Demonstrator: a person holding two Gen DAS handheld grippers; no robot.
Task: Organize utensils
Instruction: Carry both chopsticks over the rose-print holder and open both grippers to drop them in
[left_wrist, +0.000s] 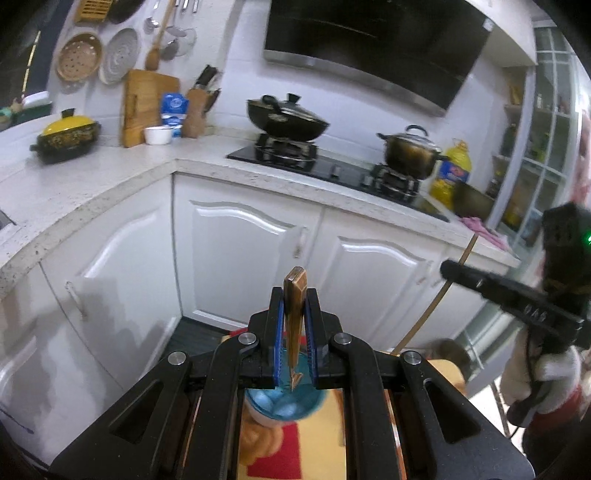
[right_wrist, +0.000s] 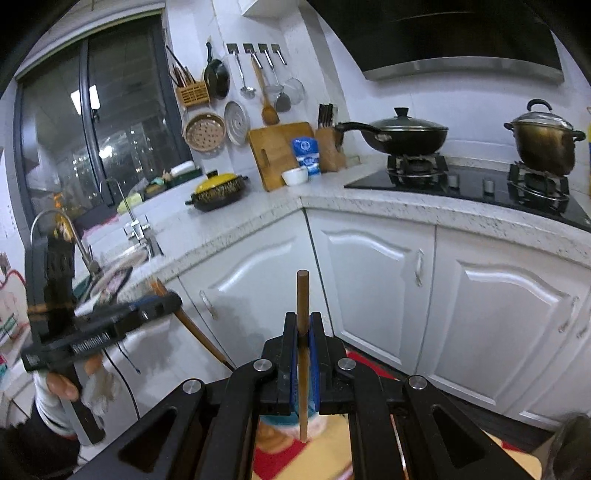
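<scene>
My left gripper (left_wrist: 294, 291) is shut on a flat brown wooden utensil handle (left_wrist: 294, 317), which stands upright between the blue pads with its end poking above them. My right gripper (right_wrist: 303, 318) is shut on a thin round wooden stick (right_wrist: 303, 291), also upright. Seen from the left wrist, the right gripper (left_wrist: 448, 267) is at the right, with its stick (left_wrist: 428, 306) slanting down to the left. Seen from the right wrist, the left gripper (right_wrist: 173, 299) is at the left, its utensil (right_wrist: 199, 336) slanting down to the right. A blue cup (left_wrist: 280, 406) lies below the left jaws.
A yellow and red cloth (left_wrist: 317, 435) lies beneath both grippers. White cabinet doors (right_wrist: 373, 269) face me under a speckled counter (right_wrist: 258, 206). A wok (right_wrist: 402, 134) and pot (right_wrist: 543, 142) sit on the stove. Ladles (right_wrist: 264, 96) and a chopstick basket (right_wrist: 192, 94) hang on the wall; a sink faucet (right_wrist: 127, 210) is at left.
</scene>
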